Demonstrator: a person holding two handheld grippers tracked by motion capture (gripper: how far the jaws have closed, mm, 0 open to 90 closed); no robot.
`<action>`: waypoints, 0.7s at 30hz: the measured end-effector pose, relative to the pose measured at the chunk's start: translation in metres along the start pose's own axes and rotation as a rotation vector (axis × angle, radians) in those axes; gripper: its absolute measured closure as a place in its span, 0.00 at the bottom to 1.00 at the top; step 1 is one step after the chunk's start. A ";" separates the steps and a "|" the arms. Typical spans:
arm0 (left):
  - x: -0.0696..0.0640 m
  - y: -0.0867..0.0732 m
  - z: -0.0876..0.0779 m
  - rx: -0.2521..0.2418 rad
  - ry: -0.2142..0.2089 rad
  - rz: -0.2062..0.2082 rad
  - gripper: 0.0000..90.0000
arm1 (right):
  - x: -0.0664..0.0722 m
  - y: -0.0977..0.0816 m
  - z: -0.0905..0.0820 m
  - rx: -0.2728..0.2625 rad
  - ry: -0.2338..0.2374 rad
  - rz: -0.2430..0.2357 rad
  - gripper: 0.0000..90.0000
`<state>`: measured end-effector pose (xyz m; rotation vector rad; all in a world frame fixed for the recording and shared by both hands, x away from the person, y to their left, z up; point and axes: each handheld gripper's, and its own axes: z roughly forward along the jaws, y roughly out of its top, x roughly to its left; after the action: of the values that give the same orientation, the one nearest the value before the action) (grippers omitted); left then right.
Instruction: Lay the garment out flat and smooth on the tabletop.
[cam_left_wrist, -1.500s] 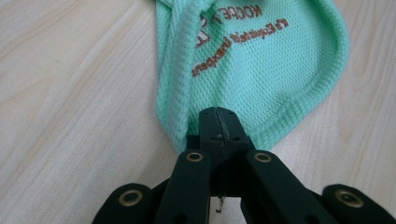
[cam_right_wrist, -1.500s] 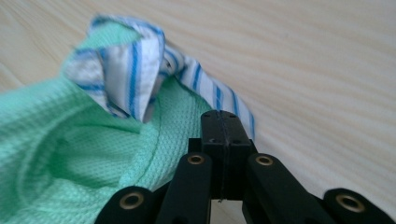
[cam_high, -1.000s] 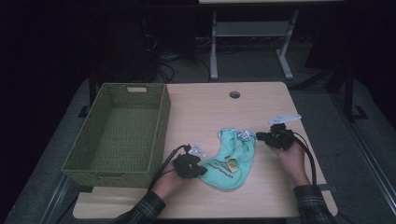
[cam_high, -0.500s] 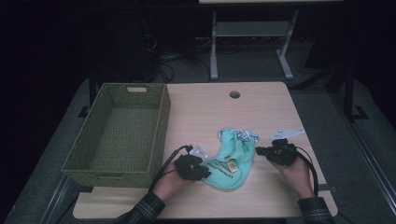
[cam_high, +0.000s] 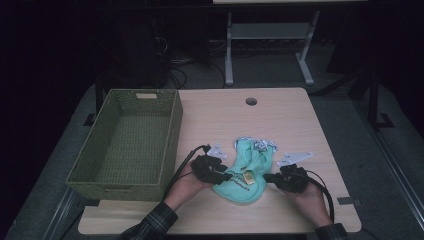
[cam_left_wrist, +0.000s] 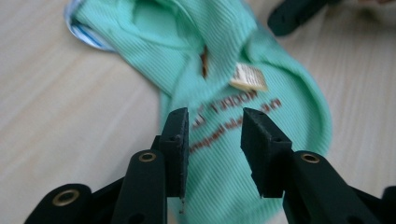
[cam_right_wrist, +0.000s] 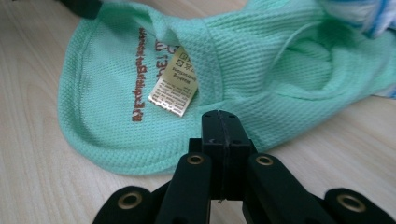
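Observation:
A mint-green ribbed garment (cam_high: 247, 167) lies crumpled on the wooden table (cam_high: 280, 115), with brown lettering and a small sewn-in label (cam_right_wrist: 175, 86). My left gripper (cam_high: 227, 176) sits at the garment's left edge. Its jaws have just been opening and stand apart above the printed cloth (cam_left_wrist: 289, 107), and the pads (cam_left_wrist: 180, 135) do not press on it. My right gripper (cam_high: 267, 176) is at the garment's right near hem. In the right gripper view the right gripper (cam_right_wrist: 222, 116) is shut, tips against the hem (cam_right_wrist: 261, 65), and no cloth shows between them.
A green woven basket (cam_high: 172, 135) stands empty at the table's left, close to my left hand. A round cable hole (cam_high: 251, 101) lies toward the far edge. White-and-blue trim (cam_high: 260, 145) marks the garment's far end. The table's front edge is near both wrists.
The right gripper slid toward the person along the garment's right side to its near hem. The left gripper's jaws parted and let the cloth go. The garment stayed put.

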<state>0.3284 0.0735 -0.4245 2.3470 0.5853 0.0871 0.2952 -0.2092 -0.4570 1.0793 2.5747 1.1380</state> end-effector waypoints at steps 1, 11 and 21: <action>0.001 0.002 0.001 -0.005 0.002 -0.006 0.67 | 0.000 0.000 0.002 0.005 0.007 0.004 1.00; 0.024 0.033 0.017 -0.022 0.046 0.011 0.67 | 0.003 -0.002 0.012 0.048 -0.007 -0.033 1.00; 0.049 0.054 0.045 -0.008 0.085 0.011 0.73 | 0.005 -0.002 0.012 0.054 -0.019 -0.051 1.00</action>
<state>0.4029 0.0321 -0.4278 2.3484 0.6121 0.1947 0.2950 -0.1997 -0.4658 1.0244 2.6169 1.0476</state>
